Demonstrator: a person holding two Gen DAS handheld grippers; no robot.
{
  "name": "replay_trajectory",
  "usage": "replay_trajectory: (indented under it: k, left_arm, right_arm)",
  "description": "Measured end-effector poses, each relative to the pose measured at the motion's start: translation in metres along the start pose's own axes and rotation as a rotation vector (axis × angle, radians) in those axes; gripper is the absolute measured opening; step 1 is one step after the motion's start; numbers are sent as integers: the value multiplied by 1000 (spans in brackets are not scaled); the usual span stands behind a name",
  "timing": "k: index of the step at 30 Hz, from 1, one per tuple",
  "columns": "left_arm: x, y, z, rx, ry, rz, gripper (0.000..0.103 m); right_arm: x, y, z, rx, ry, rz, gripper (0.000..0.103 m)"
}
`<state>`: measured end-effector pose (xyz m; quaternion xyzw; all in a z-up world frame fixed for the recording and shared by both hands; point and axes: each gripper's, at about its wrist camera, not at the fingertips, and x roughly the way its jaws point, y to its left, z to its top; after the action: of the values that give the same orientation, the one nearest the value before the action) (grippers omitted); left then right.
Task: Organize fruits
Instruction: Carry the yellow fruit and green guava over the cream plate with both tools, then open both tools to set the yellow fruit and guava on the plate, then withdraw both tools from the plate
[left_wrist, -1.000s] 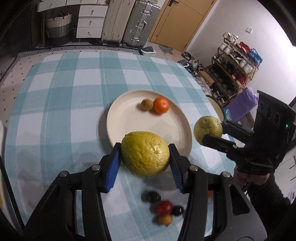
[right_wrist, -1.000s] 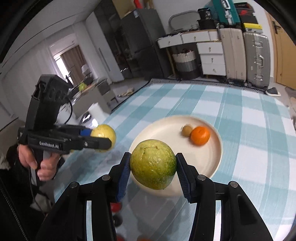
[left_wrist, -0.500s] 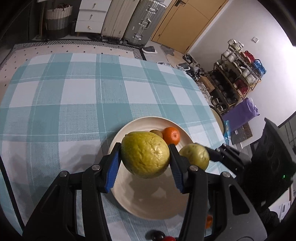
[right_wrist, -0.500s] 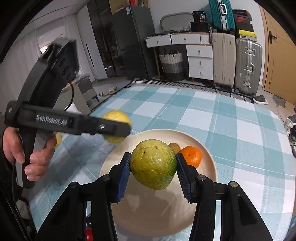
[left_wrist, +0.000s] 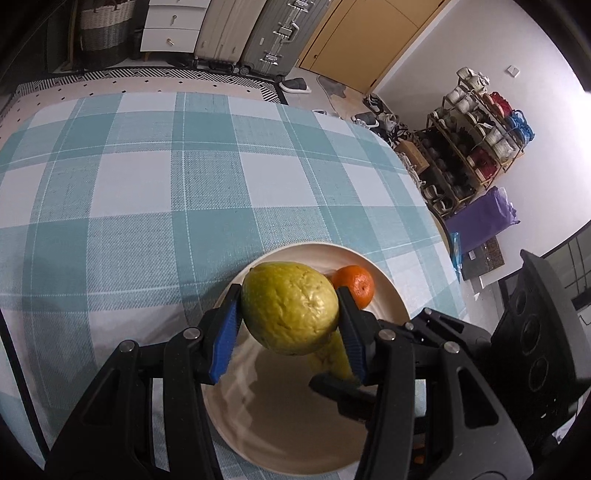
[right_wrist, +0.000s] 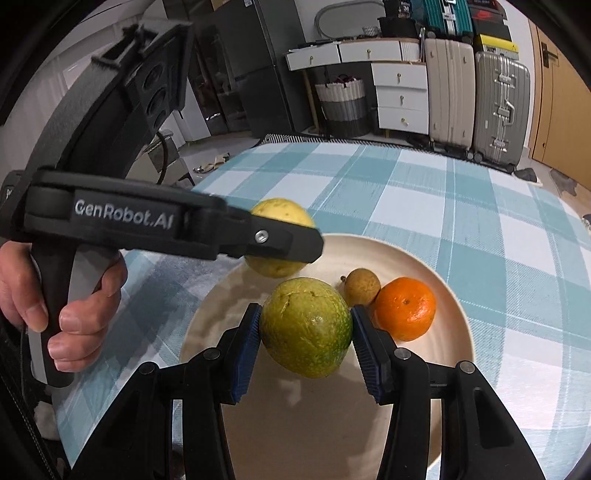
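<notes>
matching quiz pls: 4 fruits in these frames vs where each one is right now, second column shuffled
1. yellow fruit
2. green fruit
3. orange
4. small brown fruit

A. lying on the plate, far right
B. clamped in the right gripper
C. on the plate, between the orange and the green fruit
D. clamped in the left gripper

Pairs: 1-D, 2-B, 3-A, 4-C

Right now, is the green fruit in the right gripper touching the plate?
Apart. The right wrist view shows the green fruit clamped in the right gripper, hanging above the plate, with bare plate and its shadow visible beneath it.
</notes>
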<state>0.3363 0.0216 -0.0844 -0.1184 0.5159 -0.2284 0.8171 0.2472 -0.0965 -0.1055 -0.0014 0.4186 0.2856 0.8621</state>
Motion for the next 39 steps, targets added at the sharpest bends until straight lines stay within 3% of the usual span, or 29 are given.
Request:
replay_trajectory:
  k: [11,15,18,28,39]
  left_arm:
    - [17,-1,6,-6,10,0,47]
    - [20,-4,6,-1,12,-9,47]
    - [12,-5,7,-6,-20,-14,47]
    - [-31,-19,-1,28,-88,12,56]
    - [-92,-34,-55,22,-216,106,62]
  right_arm:
    - [9,-7,-1,55,16,18,49]
    - [3,-8,0,61,-15,0,52]
    - [-9,-7,1,54,-68,3,59]
    - [-46,2,-24,16,-91,-60,66]
    - [-107,11,-59,51,-205,-95,75]
